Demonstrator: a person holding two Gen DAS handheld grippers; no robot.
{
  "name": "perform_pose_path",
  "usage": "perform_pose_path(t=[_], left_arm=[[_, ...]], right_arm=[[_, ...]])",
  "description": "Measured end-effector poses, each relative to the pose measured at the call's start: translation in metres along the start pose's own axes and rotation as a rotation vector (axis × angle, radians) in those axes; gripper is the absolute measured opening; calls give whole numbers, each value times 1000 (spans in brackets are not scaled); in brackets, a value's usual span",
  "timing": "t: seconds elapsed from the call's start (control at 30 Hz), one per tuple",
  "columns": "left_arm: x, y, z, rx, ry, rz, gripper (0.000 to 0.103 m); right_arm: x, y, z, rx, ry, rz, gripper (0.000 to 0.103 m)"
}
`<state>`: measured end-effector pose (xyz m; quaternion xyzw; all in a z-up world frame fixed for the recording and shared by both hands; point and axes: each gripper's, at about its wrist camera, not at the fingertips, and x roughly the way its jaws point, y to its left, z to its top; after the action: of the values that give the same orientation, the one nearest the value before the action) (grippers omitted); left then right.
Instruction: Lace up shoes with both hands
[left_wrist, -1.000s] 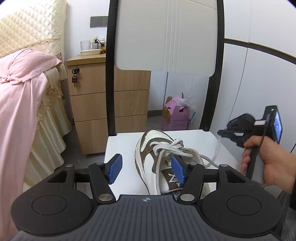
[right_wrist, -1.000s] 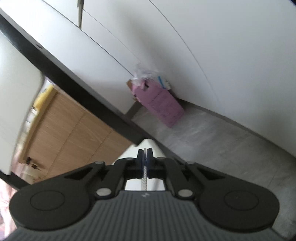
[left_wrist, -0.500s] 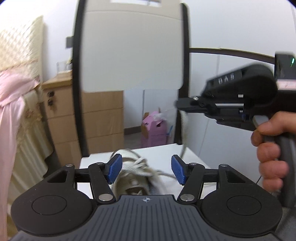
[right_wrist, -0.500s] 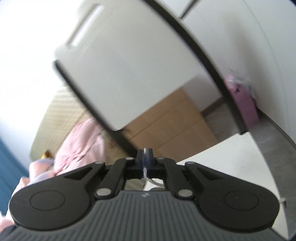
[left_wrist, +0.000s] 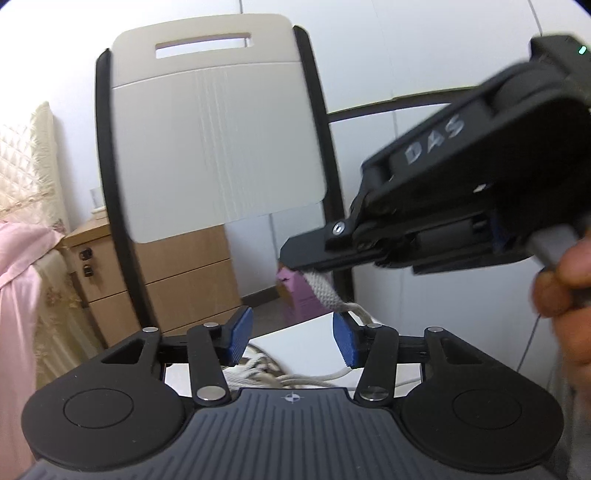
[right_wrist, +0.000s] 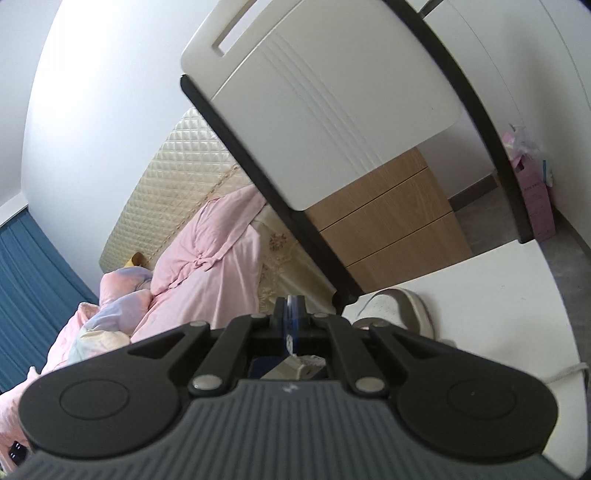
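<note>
Shoe (right_wrist: 397, 308) on white chair seat (right_wrist: 498, 295), toe near the black frame of the chair back (left_wrist: 218, 122). Right gripper (left_wrist: 295, 258) raised above the seat, clamped tight on the grey-white lace (left_wrist: 325, 291), lace running down from its tip toward the shoe. Left gripper (left_wrist: 291, 339) low over the shoe, blue pads (left_wrist: 240, 332) apart and closing, nothing pinched between them, lace passing just beside the right-hand pad. Wooden drawers (left_wrist: 177, 273) and pink bedding (right_wrist: 207, 266) behind.

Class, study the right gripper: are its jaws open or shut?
Shut on the shoelace: the right gripper shows its pads pressed together, the white lace pinched between them.
</note>
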<state>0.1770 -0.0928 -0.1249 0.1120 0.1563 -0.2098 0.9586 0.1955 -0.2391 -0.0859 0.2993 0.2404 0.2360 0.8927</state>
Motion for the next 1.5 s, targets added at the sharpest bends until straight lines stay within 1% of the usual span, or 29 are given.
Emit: perform_pose_path(t=[0.2, 0.3, 0.33, 0.37, 0.43, 0.47, 0.5, 0.63, 0.77, 0.83, 0.9, 0.97, 1.0, 1.13, 1.2, 1.27, 1.3, 1.5], left_arm=[[1, -2, 2, -29, 2, -94, 53], [2, 1, 5, -46, 3, -107, 53], [4, 2, 5, -54, 10, -102, 49], [5, 4, 4, -62, 19, -97, 31], [8, 8, 4, -77, 38, -86, 10], [10, 10, 3, -85, 48, -80, 6], [11, 12, 3, -90, 51, -75, 5], [13, 19, 5, -107, 47, -53, 4], [15, 26, 8, -116, 43, -36, 4], [12, 29, 8, -124, 44, -23, 4], [8, 33, 8, -134, 45, -14, 4], [7, 36, 8, -148, 45, -12, 4], [7, 36, 8, -150, 44, -14, 4], [5, 34, 9, -146, 38, -27, 4], [5, 33, 9, -139, 38, -30, 4], [5, 33, 9, -135, 45, -31, 4], [5, 33, 9, -134, 46, -35, 4], [4, 30, 8, -105, 49, -45, 4]], right_arm=[[-2, -15, -1, 22, -13, -45, 3], [-1, -19, -2, 34, -7, -42, 3], [-1, -19, -3, 32, -3, -34, 3], [0, -19, -3, 25, 2, -29, 3], [1, -19, -6, 19, 12, -28, 3], [3, -20, -7, 21, 18, -27, 3], [4, -21, -7, 26, 23, -24, 3], [4, -23, -7, 35, 22, -18, 8], [-2, -29, -5, 83, -5, -12, 20], [-2, -31, -4, 102, -6, 2, 21], [-4, -31, -4, 118, -13, 14, 24], [-3, -32, -4, 134, -8, 31, 29], [-1, -32, -5, 140, -1, 38, 30], [7, -26, -8, 111, 27, 53, 29], [10, -23, -9, 93, 33, 59, 25], [14, -21, -10, 81, 41, 61, 5], [15, -20, -10, 78, 40, 61, 4], [20, -20, -12, 83, 40, 59, 3]])
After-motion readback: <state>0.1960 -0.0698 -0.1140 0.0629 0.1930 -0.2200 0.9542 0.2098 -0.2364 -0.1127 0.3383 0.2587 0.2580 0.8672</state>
